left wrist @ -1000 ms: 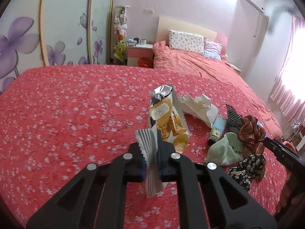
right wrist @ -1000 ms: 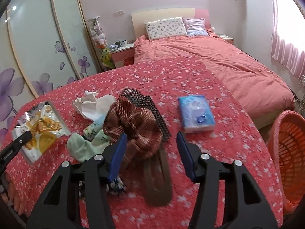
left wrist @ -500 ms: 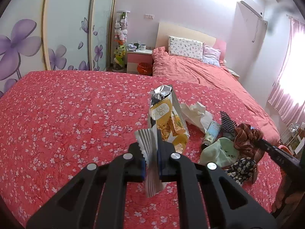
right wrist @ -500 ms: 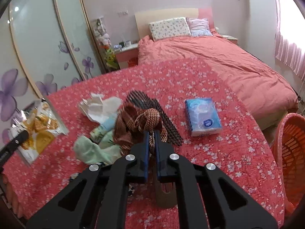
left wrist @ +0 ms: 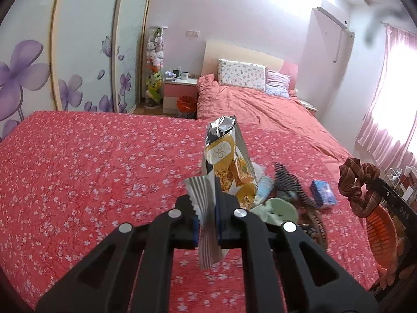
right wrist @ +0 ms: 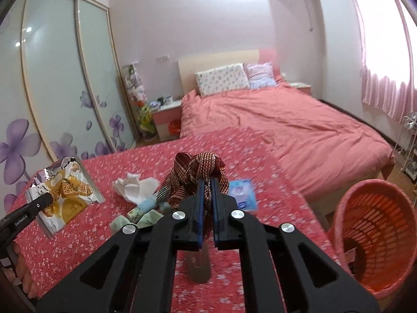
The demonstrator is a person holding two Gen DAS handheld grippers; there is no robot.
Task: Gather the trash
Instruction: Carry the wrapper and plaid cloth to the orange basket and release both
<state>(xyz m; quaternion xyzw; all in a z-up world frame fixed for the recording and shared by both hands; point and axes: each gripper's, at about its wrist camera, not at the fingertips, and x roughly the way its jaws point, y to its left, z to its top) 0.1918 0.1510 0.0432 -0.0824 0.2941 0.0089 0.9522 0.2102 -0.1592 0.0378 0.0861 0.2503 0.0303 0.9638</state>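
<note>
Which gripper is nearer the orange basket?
Right. The right gripper, shut on a brown woven cloth, is raised just beside the orange basket. The left gripper, shut on a snack bag, is off at the far side of the clutter.

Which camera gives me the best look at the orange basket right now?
The right wrist view: the orange basket stands beside the bed with its open mouth, slatted wall and something lying at its bottom all visible. The left wrist view catches only part of its rim at the right edge, behind the right gripper and its brown woven cloth.
</note>
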